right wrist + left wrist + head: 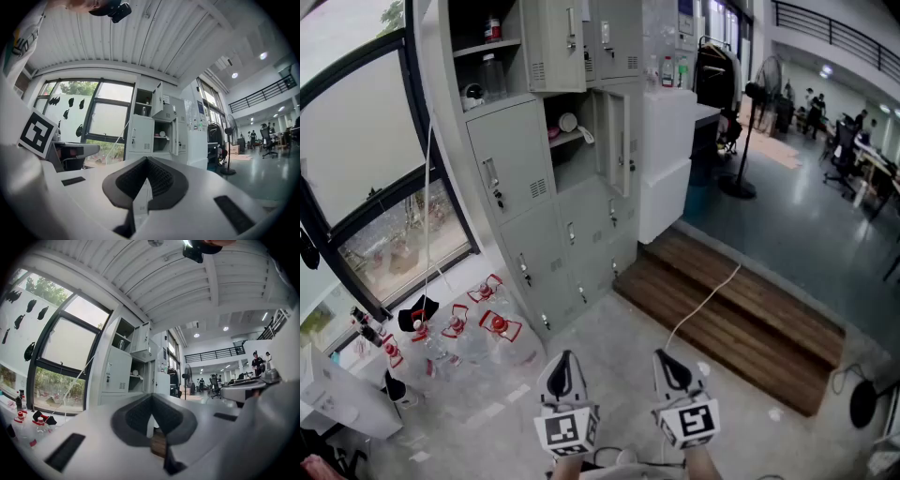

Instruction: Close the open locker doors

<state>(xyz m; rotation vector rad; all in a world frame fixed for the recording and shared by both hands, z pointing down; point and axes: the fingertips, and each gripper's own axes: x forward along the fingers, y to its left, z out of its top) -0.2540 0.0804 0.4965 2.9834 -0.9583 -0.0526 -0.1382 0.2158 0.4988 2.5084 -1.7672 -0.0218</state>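
Head view: lockers, some doors open, stand well ahead of my left gripper and right gripper, both clenched shut, empty.

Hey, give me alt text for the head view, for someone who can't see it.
Grey lockers by a window, some doors swung open. At the bottom, the left gripper and right gripper, both shut, point toward them, well short of them. On the floor at left lie bottles.
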